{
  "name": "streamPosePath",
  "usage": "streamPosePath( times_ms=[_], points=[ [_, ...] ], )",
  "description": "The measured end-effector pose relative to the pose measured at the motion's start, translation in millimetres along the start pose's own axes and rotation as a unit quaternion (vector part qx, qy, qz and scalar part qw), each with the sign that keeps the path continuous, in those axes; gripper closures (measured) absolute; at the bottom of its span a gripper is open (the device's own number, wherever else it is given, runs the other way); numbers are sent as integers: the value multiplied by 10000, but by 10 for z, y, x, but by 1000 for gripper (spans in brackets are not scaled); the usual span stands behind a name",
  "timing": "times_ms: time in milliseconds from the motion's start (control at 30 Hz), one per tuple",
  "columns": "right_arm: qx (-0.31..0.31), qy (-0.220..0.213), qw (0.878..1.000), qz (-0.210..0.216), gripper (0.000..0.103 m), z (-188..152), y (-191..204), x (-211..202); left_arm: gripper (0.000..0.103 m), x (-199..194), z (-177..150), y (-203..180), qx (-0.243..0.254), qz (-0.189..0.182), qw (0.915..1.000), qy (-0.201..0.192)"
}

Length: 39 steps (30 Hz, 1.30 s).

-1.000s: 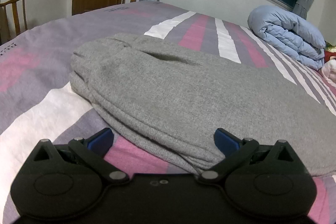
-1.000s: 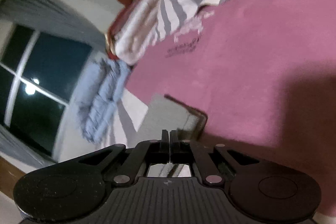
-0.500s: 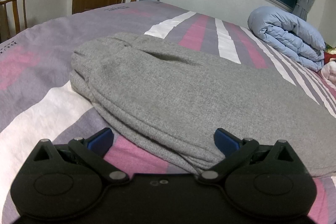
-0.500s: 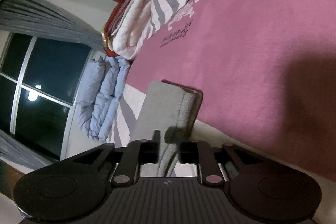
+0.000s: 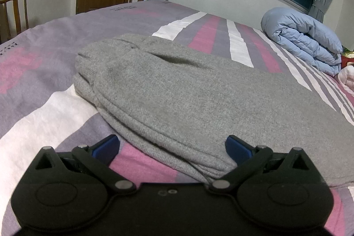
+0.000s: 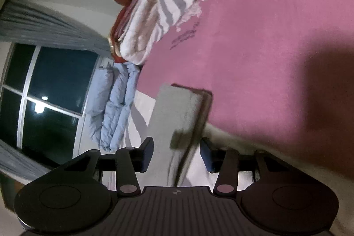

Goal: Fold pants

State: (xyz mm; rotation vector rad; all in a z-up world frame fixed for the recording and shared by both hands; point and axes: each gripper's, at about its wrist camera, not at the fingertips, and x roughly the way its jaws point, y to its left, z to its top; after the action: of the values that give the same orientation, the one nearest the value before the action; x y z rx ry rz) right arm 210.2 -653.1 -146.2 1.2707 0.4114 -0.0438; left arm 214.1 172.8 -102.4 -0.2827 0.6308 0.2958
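**K:** Right gripper point(image 6: 176, 155) is opening — jaws were pinched together a second ago, now they're spread wide with the pants point(image 6: 177, 112) end lying loose between them, not clamped. Left view isn't changing at all.

**M:** Left gripper point(image 5: 171, 147) state?

**K:** Jaws wide open, gripping nothing, hovering low over the near edge of the pants point(image 5: 188, 94). Pants are lying folded lengthwise across the bed point(image 5: 39, 107), stacked layers showing along the near edge.

**M:** Risks?

**K:** Main one: left jaws are straddling a thick layered edge. Closing there, I'm guessing they're catching only the top layer or two, so the lift is peeling the stack apart instead of carrying it over.

**M:** And the right?

**K:** Camera is rolling hard, view is tilted and blurry. If it's pulling away while the fabric is sitting between the pads, it's likely dragging the end and skewing the fold. Also risking pinching the bedsheet with the pants.
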Motion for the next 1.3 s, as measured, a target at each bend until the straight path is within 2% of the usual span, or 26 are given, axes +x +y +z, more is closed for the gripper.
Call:
streamPosePath(
  times_ms=[33, 67, 100, 133, 233, 333, 400, 433, 467, 500, 533, 667, 833, 867, 900, 967, 1033, 1100, 1167, 1300],
  points=[
    [-157, 42, 9999, -58, 59, 24, 24, 76, 6, 0, -3, -2, -3, -2, 10000, 1],
    [-356, 84, 9992, -146, 71, 48, 40, 162, 6, -1, 0, -1, -6, 0, 10000, 4],
    [-566, 150, 9978, -317, 93, 77, 33, 258, 6, -3, 2, -1, -15, 3, 10000, 8],
    [-583, 238, 9973, -376, 95, 104, -6, 347, 6, -7, -1, -5, -18, 6, 10000, 8],
    [-528, 385, 9972, -359, 94, 137, 25, 362, 6, -16, -2, -5, -36, 9, 10000, 13],
    [-570, 428, 9971, -267, 85, 82, 38, 244, 6, -19, 0, -2, -47, -5, 10000, 13],
    [-473, 402, 9980, -98, 66, 31, 49, 151, 6, -21, -2, 1, -52, -9, 10000, 13],
    [-420, 363, 9985, -27, 61, 4, 70, 97, 6, -21, -2, 3, -53, -12, 10000, 15],
    [-398, 326, 9987, 34, 52, -15, 96, 53, 6, -19, -3, 10, -58, -14, 10000, 15],
    [-391, 324, 9987, 96, 47, -39, 118, 28, 6, -20, -4, 11, -63, -15, 10000, 16],
    [-395, 347, 9986, 82, 47, -60, 141, 31, 6, -23, -7, 9, -65, -14, 10000, 16],
    [-457, 383, 9982, -15, 47, -71, 159, 170, 6, -22, -6, 12, -73, -18, 10000, 19],
    [-875, 526, 9945, -231, 55, -76, 247, 341, 6, -13, 13, 9, -86, -10, 10000, 47],
    [-961, 546, 9934, -321, 69, -75, 260, 372, 6, -14, 18, 13, -90, -14, 9999, 53],
    [-1003, 587, 9921, -481, 89, -64, 253, 404, 6, -15, 25, 16, -99, -20, 9999, 60],
    [-871, 603, 9930, -524, 92, -32, 226, 404, 6, -39, 30, 16, -98, -13, 9999, 32],
    [-1191, 493, 9902, -546, 92, -75, 365, 350, 6, -108, 42, 12, -47, 126, 9998, -144],
    [-1427, 320, 9885, -383, 93, -144, 563, 268, 6, -193, 56, 52, -106, 260, 9990, -354],
    [-1726, 207, 9844, -284, 93, -234, 807, 230, 6, -263, 68, 146, -343, 326, 9975, -527],
    [-2284, 185, 9732, 175, 93, -585, 1393, 229, 6, -353, 71, 416, -1038, 440, 9913, -677]
  ],
)
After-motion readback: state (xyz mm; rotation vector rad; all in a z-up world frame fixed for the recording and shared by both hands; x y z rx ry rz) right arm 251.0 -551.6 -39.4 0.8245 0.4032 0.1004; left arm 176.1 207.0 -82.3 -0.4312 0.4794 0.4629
